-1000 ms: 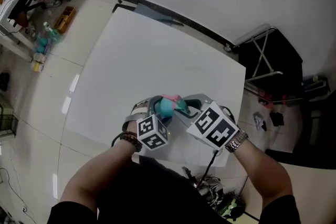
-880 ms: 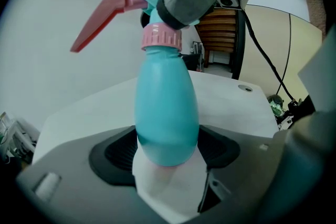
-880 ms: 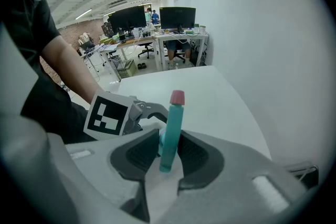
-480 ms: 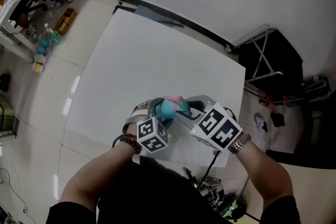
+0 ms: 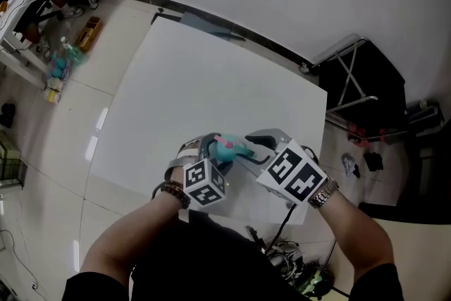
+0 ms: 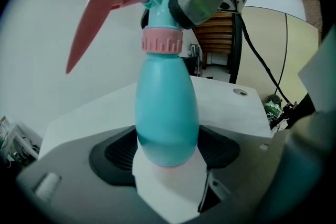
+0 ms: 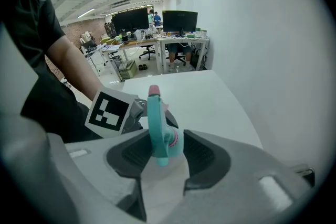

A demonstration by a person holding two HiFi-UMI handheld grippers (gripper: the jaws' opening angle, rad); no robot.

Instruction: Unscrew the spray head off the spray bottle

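Clamping the teal spray bottle (image 6: 167, 113) low on its body, left gripper (image 6: 168, 152) has both pads pressed against it and holds it upright. Right gripper (image 7: 169, 153) comes in from above: its jaws have just been opening and now stand spread on either side of the spray head (image 7: 155, 123), not squeezing it. Head sits on the bottle, pink collar (image 6: 161, 40) at the neck, pink trigger (image 6: 92, 23) hanging down. All this is over the near edge of the white table (image 5: 211, 81).
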